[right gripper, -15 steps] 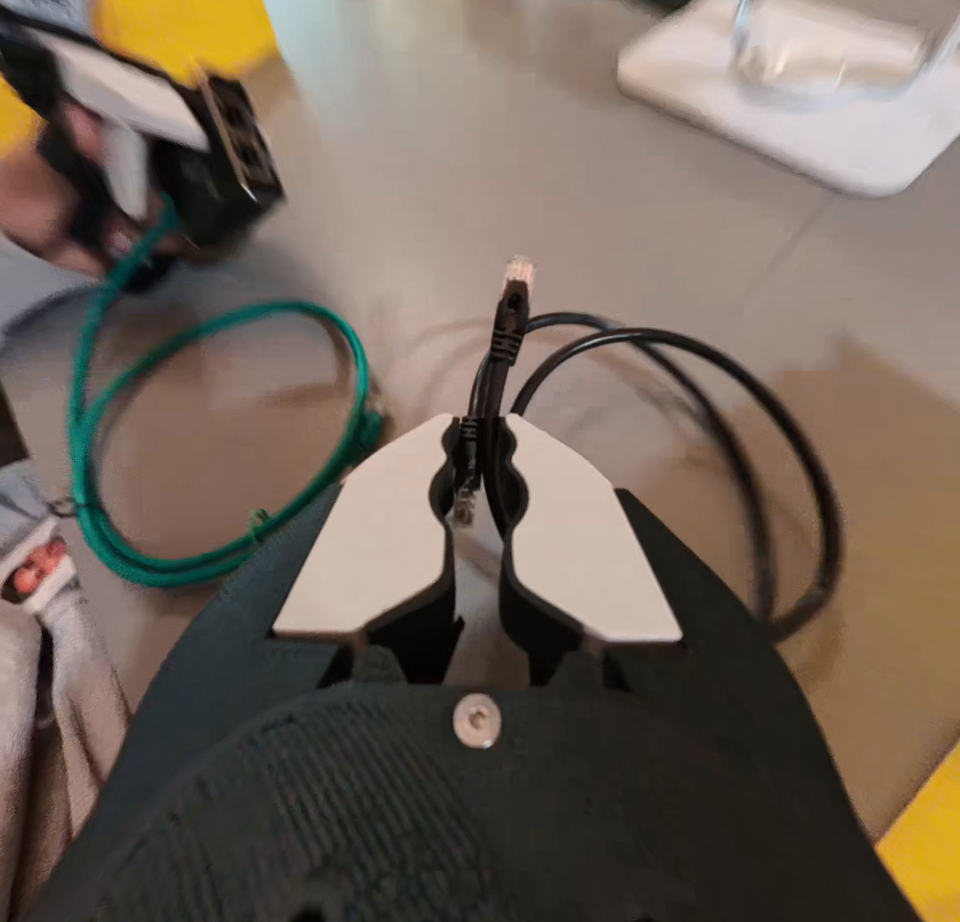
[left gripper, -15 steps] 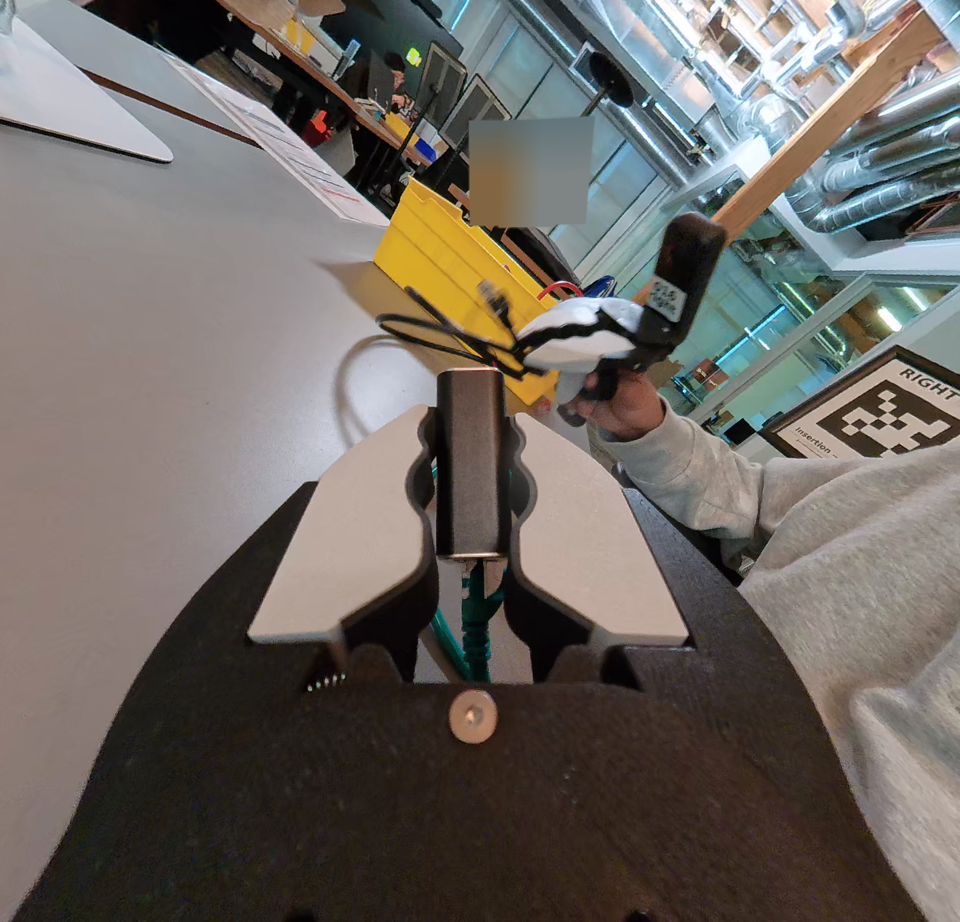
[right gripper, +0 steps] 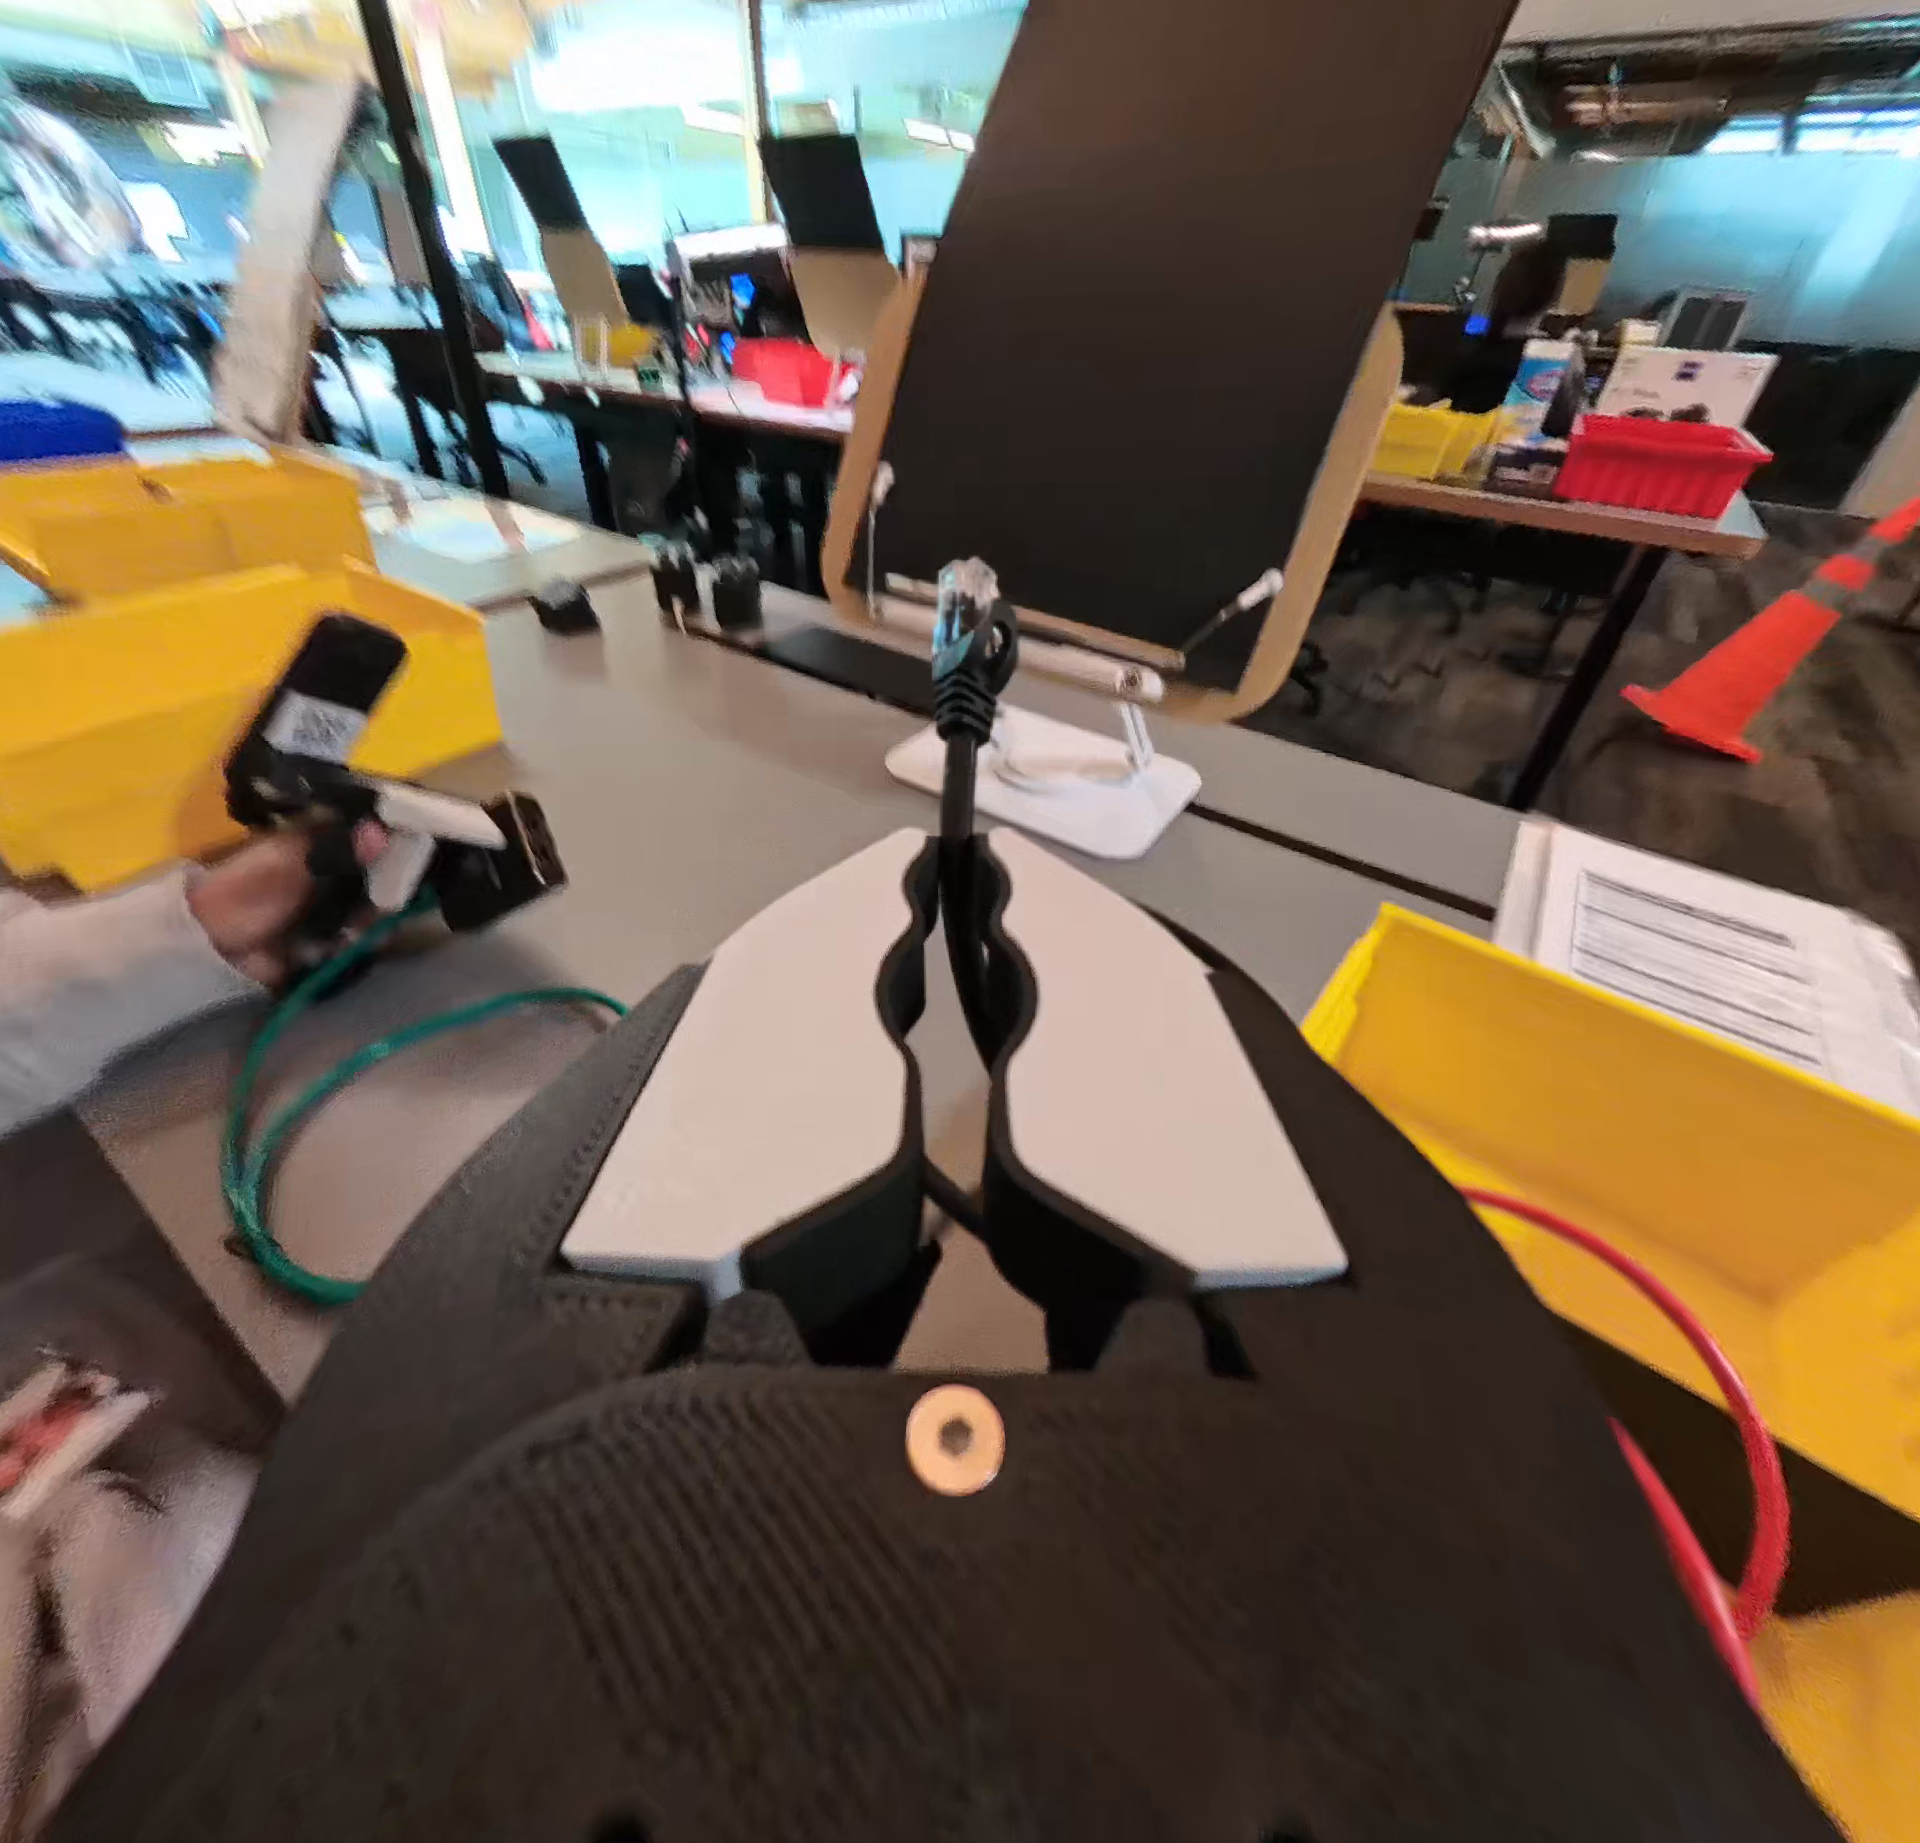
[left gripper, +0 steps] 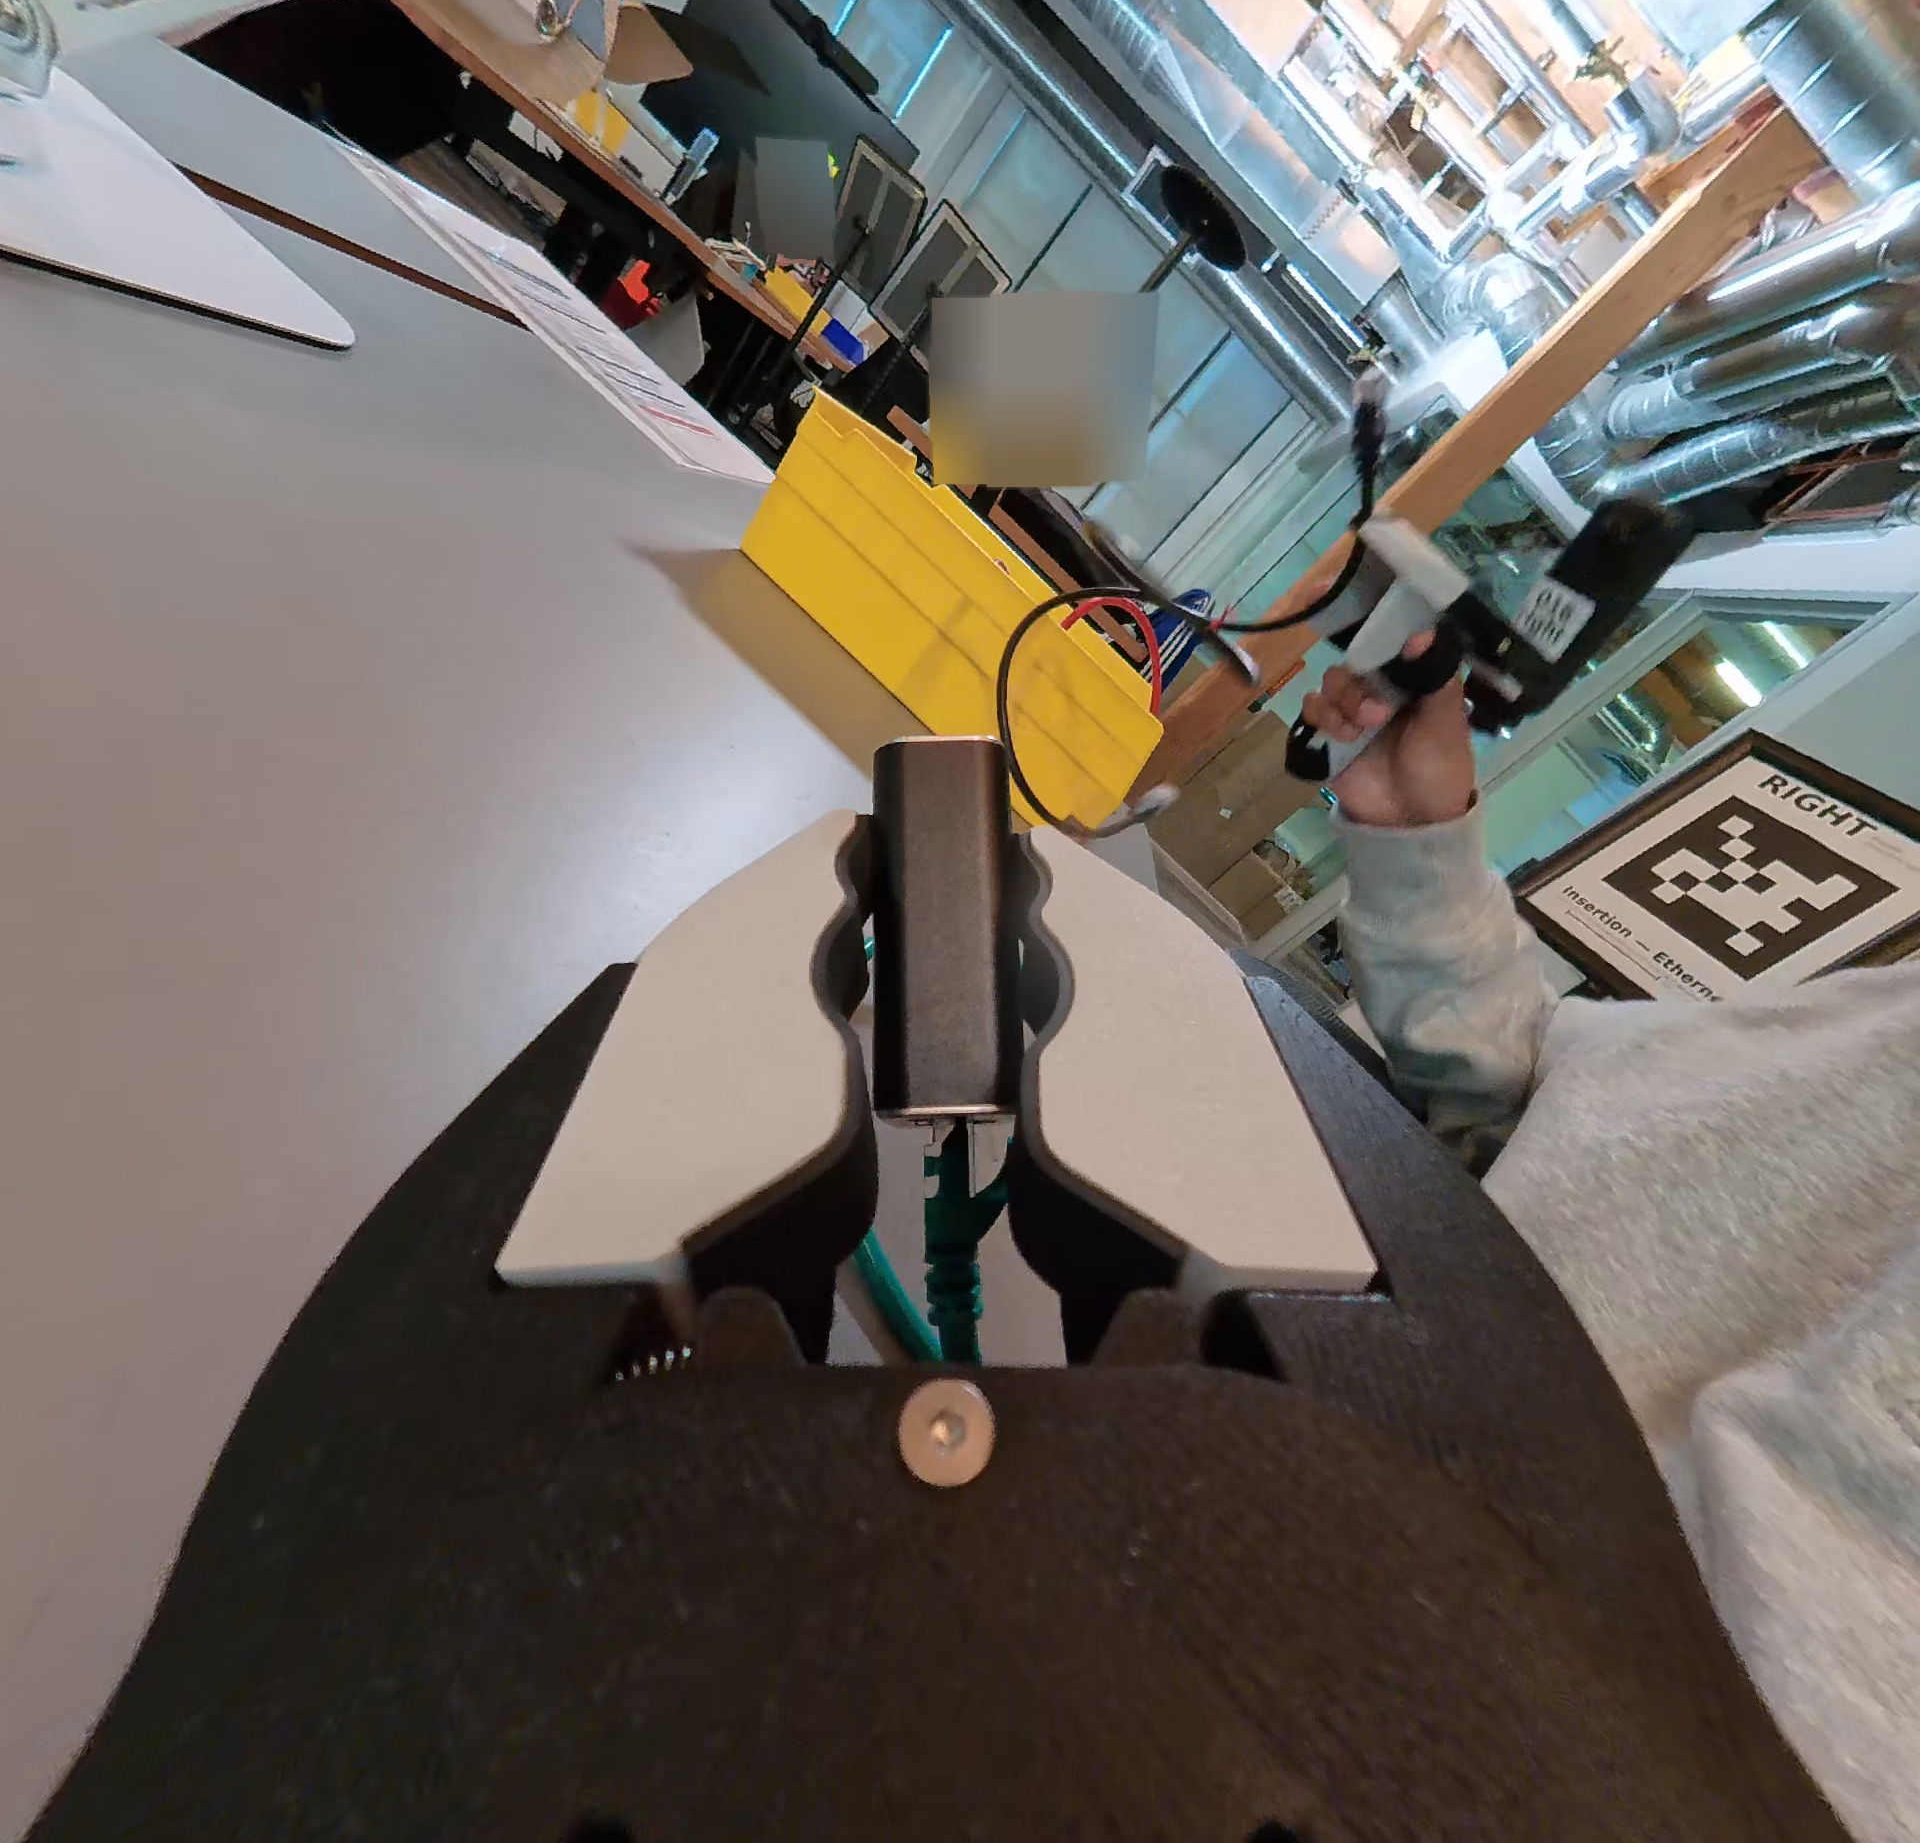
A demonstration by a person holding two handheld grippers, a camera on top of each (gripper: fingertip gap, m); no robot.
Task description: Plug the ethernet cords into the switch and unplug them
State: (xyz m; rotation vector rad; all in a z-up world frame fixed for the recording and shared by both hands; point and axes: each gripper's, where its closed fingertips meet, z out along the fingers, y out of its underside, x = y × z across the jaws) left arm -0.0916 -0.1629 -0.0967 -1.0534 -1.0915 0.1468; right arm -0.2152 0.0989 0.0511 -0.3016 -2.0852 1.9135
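The right claw [right gripper: 956, 848] is clamped on a black cord [right gripper: 961, 754], its plug [right gripper: 966, 598] raised upright. The switch [right gripper: 499, 858], gripped in the left claw [right gripper: 457, 837], is held well to the left, ports facing right, a green cord [right gripper: 312, 1097] trailing to the bench [right gripper: 727, 754]. Printed stickers are seen on both tools.

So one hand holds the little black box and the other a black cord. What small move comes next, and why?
Probably swing the right tool left so the black cord's plug faces the switch. The plug points up and away, free of any port, while the left tool grips the switch, green cord already in.
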